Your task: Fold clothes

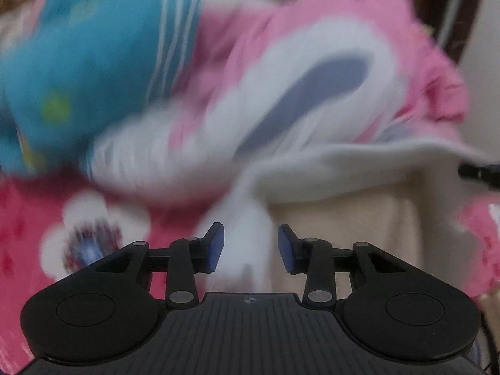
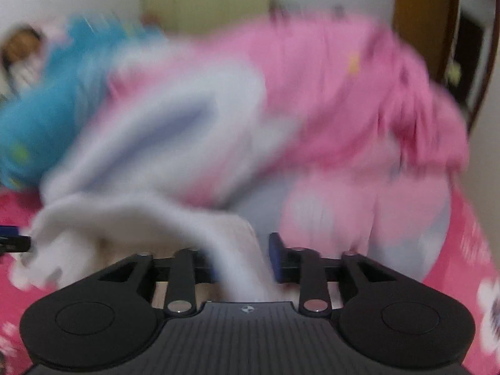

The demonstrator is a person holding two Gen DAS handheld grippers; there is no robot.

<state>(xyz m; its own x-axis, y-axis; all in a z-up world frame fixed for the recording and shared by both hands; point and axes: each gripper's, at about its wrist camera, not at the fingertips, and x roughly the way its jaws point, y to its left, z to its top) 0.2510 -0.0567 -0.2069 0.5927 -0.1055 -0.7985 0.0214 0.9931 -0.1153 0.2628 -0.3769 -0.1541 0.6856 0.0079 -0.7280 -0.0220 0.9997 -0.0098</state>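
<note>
Both views are smeared by motion. A white and cream garment point(image 1: 343, 168) lies on the pink flowered sheet point(image 1: 28, 234). One white strip of it point(image 1: 247, 243) runs between the blue pads of my left gripper point(image 1: 250, 247), whose jaws stand apart with a gap on the right side. In the right wrist view the same garment point(image 2: 103, 215) drapes over my right gripper point(image 2: 242, 265), hiding its left pad. The right pad point(image 2: 275, 256) stands clear beside the cloth. A dark tip of each gripper shows at the edge of the other's view.
Behind the garment is a heap of clothes: a pink piece point(image 1: 359, 31), a blue one point(image 1: 78, 62), and a white piece with a grey-blue patch point(image 1: 312, 93). A wooden door frame point(image 2: 418, 15) and pale walls stand beyond.
</note>
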